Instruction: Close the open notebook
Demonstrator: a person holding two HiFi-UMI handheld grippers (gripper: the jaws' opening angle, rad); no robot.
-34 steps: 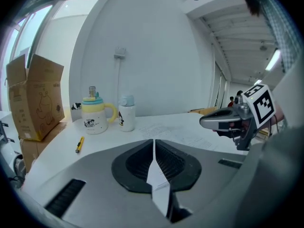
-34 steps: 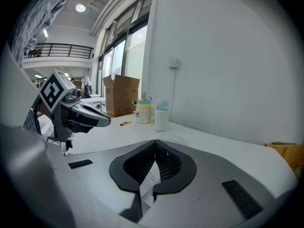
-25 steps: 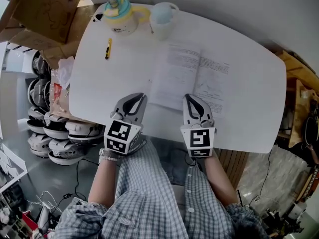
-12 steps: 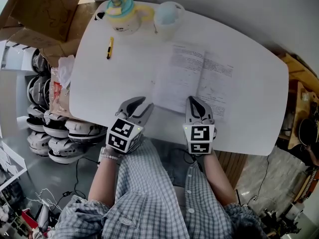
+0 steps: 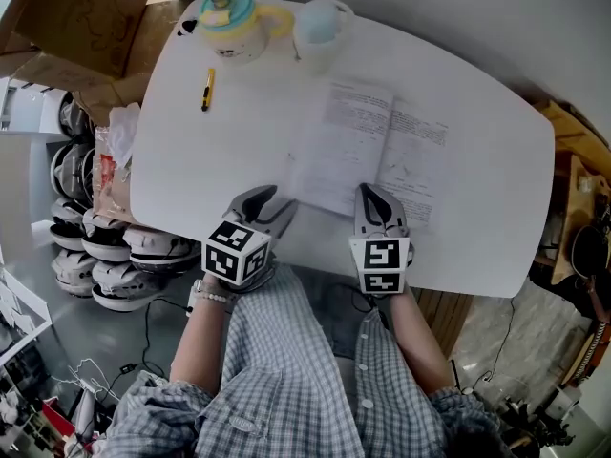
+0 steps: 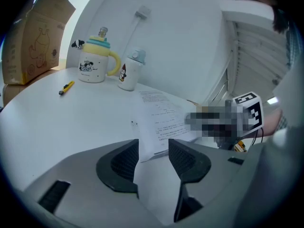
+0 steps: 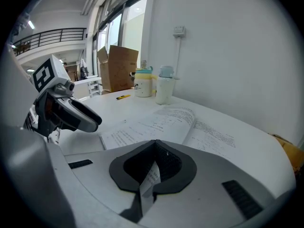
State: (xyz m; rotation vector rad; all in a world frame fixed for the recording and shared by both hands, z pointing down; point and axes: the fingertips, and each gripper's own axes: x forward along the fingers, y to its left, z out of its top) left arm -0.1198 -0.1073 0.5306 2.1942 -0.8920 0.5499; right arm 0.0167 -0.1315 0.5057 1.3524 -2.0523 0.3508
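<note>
The open white notebook [image 5: 368,151] of printed pages lies flat on the white table [image 5: 191,151]; we judge all closing remains. The left gripper [image 5: 270,201], jaws just opened and empty, faces its near corner; the right gripper [image 5: 374,197], jaws together, rests over its near edge.

The white table [image 5: 220,160] in front of me has rounded corners. An open notebook [image 5: 372,146] lies flat on it, both printed pages up, with its near edge close to my side of the table. At the far edge stands a mug [image 5: 229,22] with a teal lid and a yellow handle. Just beside it, to the right, stands a white cup [image 5: 318,29] with a pale blue top. A small yellow tool [image 5: 206,91], pen or cutter I cannot tell, lies towards the left, well apart from the notebook.
</note>
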